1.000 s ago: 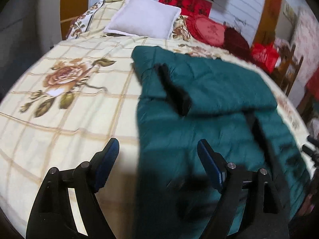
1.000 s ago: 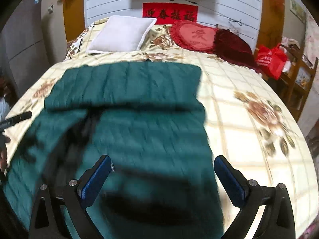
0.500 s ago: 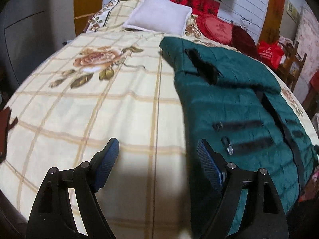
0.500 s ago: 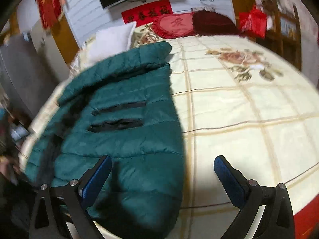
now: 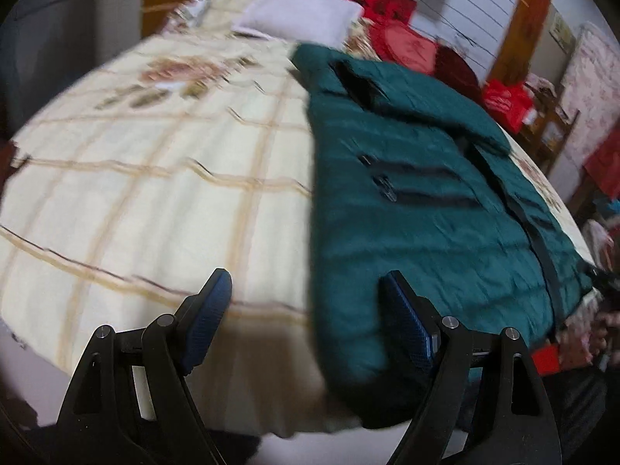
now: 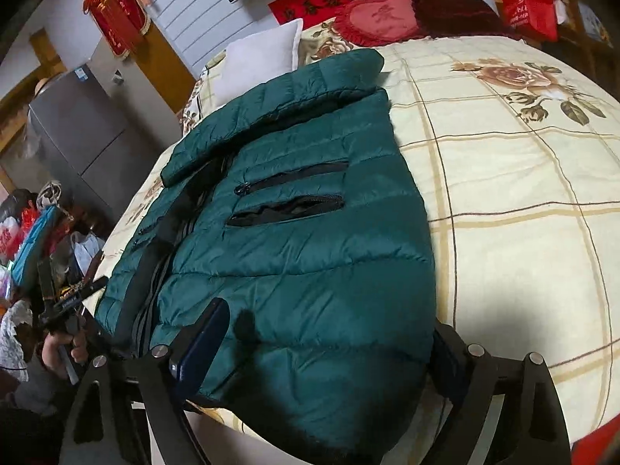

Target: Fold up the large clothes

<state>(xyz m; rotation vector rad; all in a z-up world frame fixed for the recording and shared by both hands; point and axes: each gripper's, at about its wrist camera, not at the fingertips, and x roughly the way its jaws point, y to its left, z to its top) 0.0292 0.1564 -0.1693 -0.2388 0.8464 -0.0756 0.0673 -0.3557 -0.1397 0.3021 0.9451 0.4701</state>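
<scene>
The green puffy jacket (image 6: 302, 240) lies flat on the bed (image 6: 503, 178), below the white pillow (image 6: 259, 62). My right gripper (image 6: 325, 352) has been closing around its bottom corner, maybe touching. My left gripper (image 5: 306, 321) is spread wide at its edge.

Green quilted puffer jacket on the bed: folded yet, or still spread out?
Partly folded: the green quilted puffer jacket has its top section lying doubled over the body, while the pocketed front lies flat on the floral bedspread.
</scene>
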